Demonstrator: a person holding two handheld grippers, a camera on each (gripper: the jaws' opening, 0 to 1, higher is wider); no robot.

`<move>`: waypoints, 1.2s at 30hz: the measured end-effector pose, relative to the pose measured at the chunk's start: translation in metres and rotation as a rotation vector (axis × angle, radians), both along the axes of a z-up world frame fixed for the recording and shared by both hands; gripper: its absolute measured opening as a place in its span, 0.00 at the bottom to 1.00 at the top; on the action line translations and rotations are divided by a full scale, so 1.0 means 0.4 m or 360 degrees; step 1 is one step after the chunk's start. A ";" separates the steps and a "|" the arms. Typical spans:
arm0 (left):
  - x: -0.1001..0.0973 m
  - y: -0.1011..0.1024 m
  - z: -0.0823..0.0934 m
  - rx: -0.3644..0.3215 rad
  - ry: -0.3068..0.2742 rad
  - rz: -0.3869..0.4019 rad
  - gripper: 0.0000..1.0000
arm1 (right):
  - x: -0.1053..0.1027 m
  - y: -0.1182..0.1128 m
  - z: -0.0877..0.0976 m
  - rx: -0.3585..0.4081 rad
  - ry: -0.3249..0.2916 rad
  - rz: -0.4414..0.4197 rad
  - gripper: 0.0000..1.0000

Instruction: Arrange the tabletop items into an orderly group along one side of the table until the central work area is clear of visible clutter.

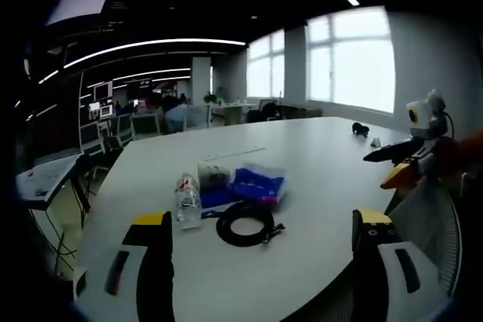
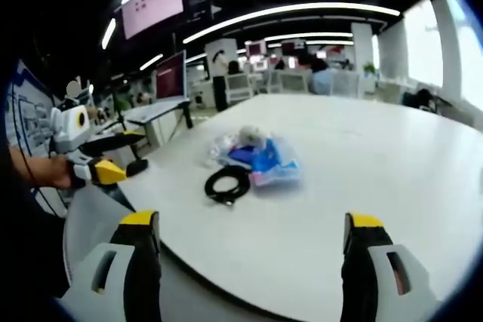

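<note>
A small cluster lies on the white table: a clear plastic bottle with a red-marked label, a coiled black cable, a blue packet in clear wrap and a pale roll or cup behind it. My left gripper is open, well short of the cluster. The right gripper enters from the right, beyond the table edge. In the right gripper view the cable and the blue packet lie mid-table; my right gripper is open, and the left gripper shows at the left.
Two small dark and pale items lie far across the table near the windows. A mesh chair back stands by the right edge. Desks, monitors and seated people fill the office behind. A hand holds the left gripper.
</note>
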State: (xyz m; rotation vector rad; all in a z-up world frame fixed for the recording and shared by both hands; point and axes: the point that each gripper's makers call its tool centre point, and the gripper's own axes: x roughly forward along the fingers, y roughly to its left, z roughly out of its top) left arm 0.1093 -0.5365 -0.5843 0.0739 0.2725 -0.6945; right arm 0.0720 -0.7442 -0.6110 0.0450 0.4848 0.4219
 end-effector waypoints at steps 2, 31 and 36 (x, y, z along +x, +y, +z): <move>-0.001 -0.002 0.000 -0.0005 0.0001 -0.0007 1.00 | -0.001 0.001 -0.001 0.0003 0.0003 0.0002 1.00; 0.026 -0.022 0.007 0.0020 0.0003 -0.0006 1.00 | 0.042 -0.025 0.012 0.0073 0.0031 -0.0035 1.00; 0.056 -0.022 0.024 0.0005 -0.0018 0.0001 1.00 | 0.063 -0.036 0.019 0.0039 0.0035 -0.0023 1.00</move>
